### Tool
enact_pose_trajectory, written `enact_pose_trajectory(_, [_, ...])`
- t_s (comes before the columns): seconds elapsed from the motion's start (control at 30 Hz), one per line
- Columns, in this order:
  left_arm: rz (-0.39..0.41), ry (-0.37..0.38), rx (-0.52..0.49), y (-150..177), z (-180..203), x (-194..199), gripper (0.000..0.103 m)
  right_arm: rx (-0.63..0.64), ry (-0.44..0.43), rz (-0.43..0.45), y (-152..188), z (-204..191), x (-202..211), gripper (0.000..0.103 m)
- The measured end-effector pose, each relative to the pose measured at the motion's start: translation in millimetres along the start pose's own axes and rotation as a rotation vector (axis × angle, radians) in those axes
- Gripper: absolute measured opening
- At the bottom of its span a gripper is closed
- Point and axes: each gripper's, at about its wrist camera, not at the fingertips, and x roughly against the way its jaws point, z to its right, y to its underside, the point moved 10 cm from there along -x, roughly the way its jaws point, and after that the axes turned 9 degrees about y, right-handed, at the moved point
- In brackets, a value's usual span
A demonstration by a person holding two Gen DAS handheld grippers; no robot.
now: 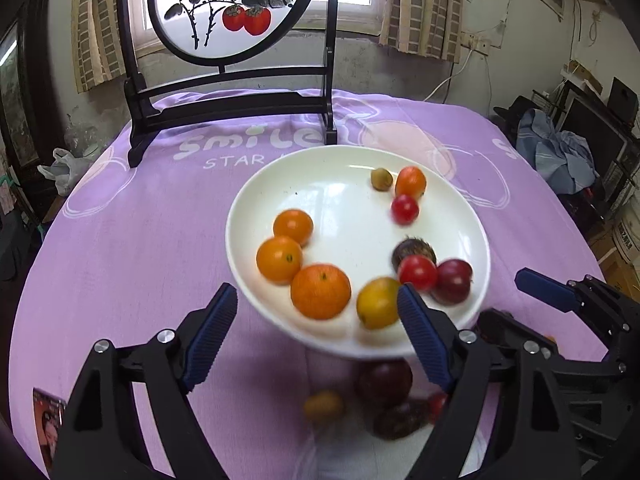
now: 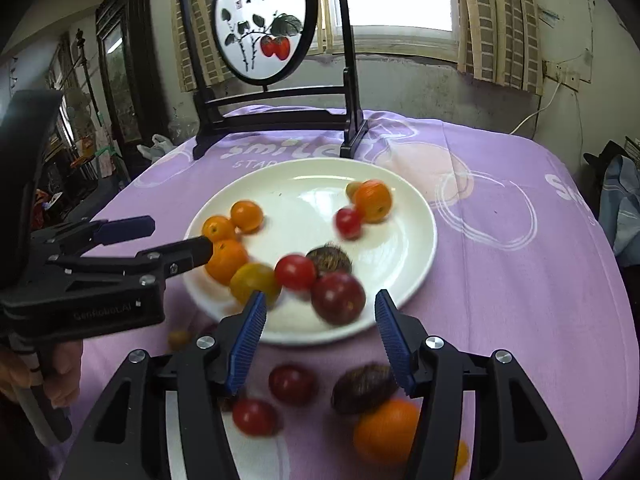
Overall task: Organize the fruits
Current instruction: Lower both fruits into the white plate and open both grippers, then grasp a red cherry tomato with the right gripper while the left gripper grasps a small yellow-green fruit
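Both tools hang over the near edge of the table, which is covered in a purple printed cloth [image 1: 132, 240]. My left gripper [image 1: 316, 328] stands wide open; nothing is clamped, though its spread fingers frame the near rim of the white round ceramic plate [image 1: 332, 200] and the yellow-orange round fruit [image 1: 376, 302] lying there. My right gripper [image 2: 320, 340] is parted about halfway and holds nothing; the dark purple plum-like fruit [image 2: 338, 298] at the plate's near rim sits between and beyond its fingertips, not touched as far as I can tell. On the plate: three orange citrus fruits [image 1: 294, 256] clustered at the left side, a red cherry tomato [image 1: 417, 272] and a brown hairy fruit [image 1: 412, 250] toward the right, more small fruit at the far rim. Still on the cloth between the plate and the near table edge: two red tomatoes [image 2: 272, 400], another brown hairy fruit [image 2: 366, 388], an orange citrus [image 2: 386, 430], and a small yellowish one [image 2: 179, 338]. Task judged partly done. Risks: several fruits are blurred, so they may be rolling; round fruit near the shallow rim could spill off if a finger nudges the plate. The two tools sit close together over that near rim; reaching for the same loose fruit could make them collide.
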Motion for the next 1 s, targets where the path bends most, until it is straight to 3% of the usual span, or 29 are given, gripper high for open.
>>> enact_pose_trajectory(0.3, [-0.024, 0.018, 0.025, 50, -1, 21, 0.083, 0.089, -0.020, -0.061, 60, -21, 21, 0.055])
enact_pose_trajectory(0.43, [-0.021, -0.003, 0.031, 61, -11, 22, 0.083, 0.133, -0.007, -0.119, 81, -31, 10, 0.040])
enact_pose_trajectory(0.5, [-0.028, -0.001, 0.038, 64, -16, 19, 0.084, 0.150, -0.011, -0.143, 88, -36, 3, 0.039])
enact_pose_trajectory(0.8, [-0.072, 0.032, 0.073, 74, -30, 6, 0.084, 0.180, -0.006, -0.148, 81, -50, -15, 0.038])
enact_pose_trajectory(0.9, [-0.084, 0.024, 0.081, 75, -34, 4, 0.084, 0.180, -0.015, -0.142, 77, -52, -17, 0.028])
enact_pose_trajectory(1.0, [-0.092, 0.012, 0.084, 76, -37, 2, 0.084, 0.178, -0.004, -0.144, 79, -51, -13, 0.027])
